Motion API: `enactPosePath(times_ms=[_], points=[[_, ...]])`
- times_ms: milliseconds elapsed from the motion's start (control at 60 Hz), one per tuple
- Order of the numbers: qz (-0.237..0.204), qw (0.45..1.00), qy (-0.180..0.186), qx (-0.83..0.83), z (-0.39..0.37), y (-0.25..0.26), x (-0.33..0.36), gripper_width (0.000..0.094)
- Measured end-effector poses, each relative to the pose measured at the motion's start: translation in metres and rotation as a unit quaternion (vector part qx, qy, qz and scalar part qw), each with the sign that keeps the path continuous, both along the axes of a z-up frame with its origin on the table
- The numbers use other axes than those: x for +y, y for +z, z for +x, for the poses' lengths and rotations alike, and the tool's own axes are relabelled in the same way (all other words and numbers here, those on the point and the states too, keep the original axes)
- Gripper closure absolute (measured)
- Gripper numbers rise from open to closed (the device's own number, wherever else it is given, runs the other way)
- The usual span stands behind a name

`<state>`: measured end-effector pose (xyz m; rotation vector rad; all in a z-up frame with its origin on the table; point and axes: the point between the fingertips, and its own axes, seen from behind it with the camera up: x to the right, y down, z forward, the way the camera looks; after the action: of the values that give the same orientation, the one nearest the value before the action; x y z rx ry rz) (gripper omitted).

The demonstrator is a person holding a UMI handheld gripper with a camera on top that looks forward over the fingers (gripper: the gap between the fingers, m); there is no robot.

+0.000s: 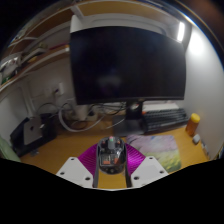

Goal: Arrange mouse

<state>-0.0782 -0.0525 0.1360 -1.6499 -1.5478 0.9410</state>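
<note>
While I hold my gripper (112, 172) low over the wooden desk (70, 148), the mouse (111, 154) sits clamped between its two fingers, both magenta pads (98, 158) pressed against its sides. It is a small mouse with a clear or pale shell, and its long axis runs straight along my fingers, from 6 o'clock toward 12 o'clock; I cannot tell which end is the front.

Dead ahead at 12 o'clock, beyond the mouse, a large dark monitor (127, 60) stands on the desk, screen off. At about 2 o'clock from the mouse a black keyboard (165, 120) lies near the monitor's foot, and farther along, near 3 o'clock, stands a yellow bottle (193, 125). Just beside my right finger, at roughly 3 o'clock, lies a pale patterned mat (158, 150). Off toward 10 o'clock, cables (78, 116) trail across the desk, and farther left a dark box-like device (32, 134) sits against the wall.
</note>
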Motion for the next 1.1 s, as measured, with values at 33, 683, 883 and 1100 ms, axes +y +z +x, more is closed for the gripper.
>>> enactPosePath(times_ms=[33,683,883,1100], points=[[0.014,1.000,-0.009,0.004,-0.009,0.003,0.027,0.0561],[0.040,0.997,-0.013,-0.067,-0.044,-0.148,0.186,0.0377],[0.048,0.996,-0.018,-0.077,-0.015,-0.106,0.178,0.0076],[0.016,0.996,0.002,-0.084,0.076,-0.023,0.099,0.0082]])
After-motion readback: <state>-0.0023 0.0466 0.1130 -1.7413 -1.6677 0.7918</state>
